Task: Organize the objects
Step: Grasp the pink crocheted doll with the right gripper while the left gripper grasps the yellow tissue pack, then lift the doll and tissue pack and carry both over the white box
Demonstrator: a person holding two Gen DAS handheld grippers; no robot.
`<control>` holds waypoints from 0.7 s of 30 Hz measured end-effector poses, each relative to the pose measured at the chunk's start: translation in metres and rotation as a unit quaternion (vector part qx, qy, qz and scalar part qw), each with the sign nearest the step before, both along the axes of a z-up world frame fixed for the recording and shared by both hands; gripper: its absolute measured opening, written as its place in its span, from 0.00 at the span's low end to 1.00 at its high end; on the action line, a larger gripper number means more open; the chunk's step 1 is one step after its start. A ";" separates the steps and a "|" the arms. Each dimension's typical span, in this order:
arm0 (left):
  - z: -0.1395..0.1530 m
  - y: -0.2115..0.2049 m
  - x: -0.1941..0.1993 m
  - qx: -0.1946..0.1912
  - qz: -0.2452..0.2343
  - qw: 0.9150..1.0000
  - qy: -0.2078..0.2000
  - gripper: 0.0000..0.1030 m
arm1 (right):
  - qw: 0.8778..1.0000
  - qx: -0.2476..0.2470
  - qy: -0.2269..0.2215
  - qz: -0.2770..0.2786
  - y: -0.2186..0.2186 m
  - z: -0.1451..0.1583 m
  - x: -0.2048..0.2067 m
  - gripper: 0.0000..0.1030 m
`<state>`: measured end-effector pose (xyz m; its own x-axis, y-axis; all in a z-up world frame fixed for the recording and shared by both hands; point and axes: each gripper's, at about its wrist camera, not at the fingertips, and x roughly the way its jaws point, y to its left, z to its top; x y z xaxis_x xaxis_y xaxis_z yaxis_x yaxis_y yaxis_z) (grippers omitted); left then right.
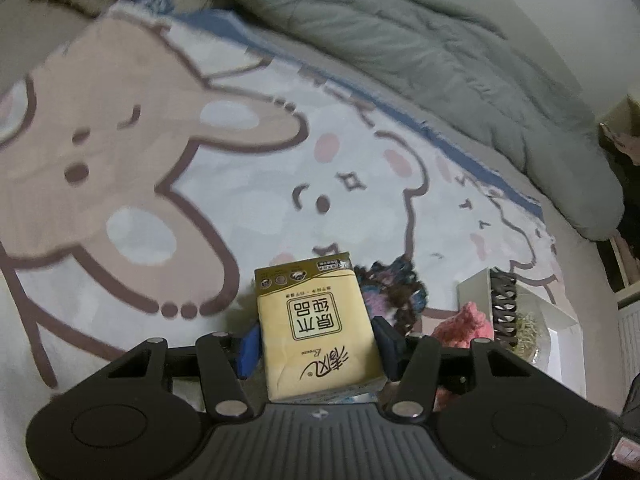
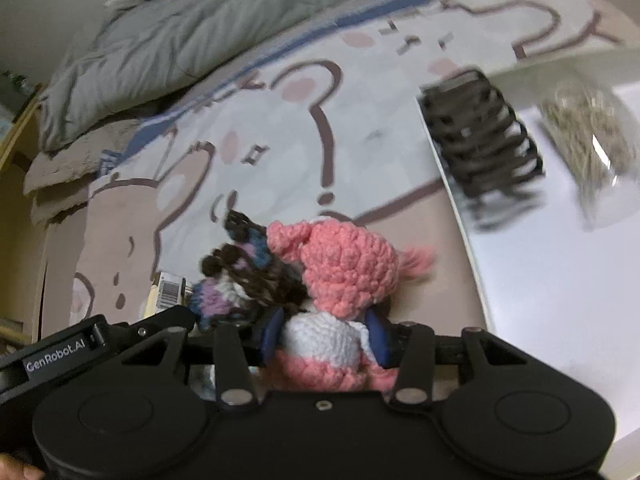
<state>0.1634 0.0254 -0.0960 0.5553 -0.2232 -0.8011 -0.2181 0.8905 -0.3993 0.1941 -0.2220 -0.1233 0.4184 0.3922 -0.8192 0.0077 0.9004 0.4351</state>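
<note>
Left wrist view: I am looking down at a slant over the bed, and my left gripper [image 1: 316, 344] is pinching a yellow tissue pack [image 1: 318, 326] from both sides, the blue pad on one side and the dark one on the other pressing it. The pack's long axis is running along the fingers, pointing away from me toward the blanket [image 1: 160, 184] with cartoon animals; its print is reading upside down. Only here I am seeing the pack's face.

In the right wrist view my right gripper [image 2: 324, 338], also tilting down, is squeezing a pink and white crochet doll [image 2: 340, 280] at its white middle. The doll's pink head is pointing away from me. A dark yarn toy [image 2: 244, 276] is lying just beside it. This view is showing better the white tray [image 2: 560, 300] with a black hair claw [image 2: 480, 140] and a clear bag [image 2: 592, 144] on it. Behind, a grey quilt [image 2: 168, 28] is lying bunched.
</note>
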 end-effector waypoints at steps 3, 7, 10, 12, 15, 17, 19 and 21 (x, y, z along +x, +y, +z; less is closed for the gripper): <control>0.015 -0.003 -0.006 0.017 -0.008 0.999 -0.027 0.55 | 0.999 -0.006 -0.029 0.016 0.000 0.017 -0.003 0.45; 0.034 -0.005 -0.013 0.034 -0.013 0.998 -0.058 0.55 | 0.996 -0.024 -0.075 0.033 -0.003 0.040 -0.009 0.45; 0.047 -0.008 -0.019 0.046 -0.023 0.995 -0.080 0.55 | 0.993 -0.043 -0.105 0.045 -0.006 0.056 -0.014 0.45; 0.056 -0.011 -0.023 0.055 -0.031 0.993 -0.095 0.55 | 0.988 -0.057 -0.130 0.055 -0.008 0.067 -0.019 0.45; 0.066 -0.018 -0.031 0.069 -0.043 0.990 -0.114 0.55 | 0.984 -0.063 -0.153 0.063 -0.013 0.081 -0.024 0.45; 0.072 -0.024 -0.037 0.082 -0.053 0.987 -0.127 0.55 | 0.982 -0.066 -0.166 0.069 -0.016 0.089 -0.028 0.45; 0.078 -0.030 -0.042 0.091 -0.061 0.984 -0.139 0.56 | 0.979 -0.070 -0.179 0.072 -0.020 0.096 -0.033 0.45; 0.084 -0.035 -0.048 0.101 -0.068 0.981 -0.151 0.56 | 0.976 -0.073 -0.189 0.075 -0.023 0.102 -0.037 0.45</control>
<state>0.1155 -0.0099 -0.0124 0.7500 -0.1649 -0.6405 0.0085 0.9708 -0.2399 0.1567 -0.2453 -0.0213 0.6486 0.3626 -0.6692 -0.2650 0.9318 0.2481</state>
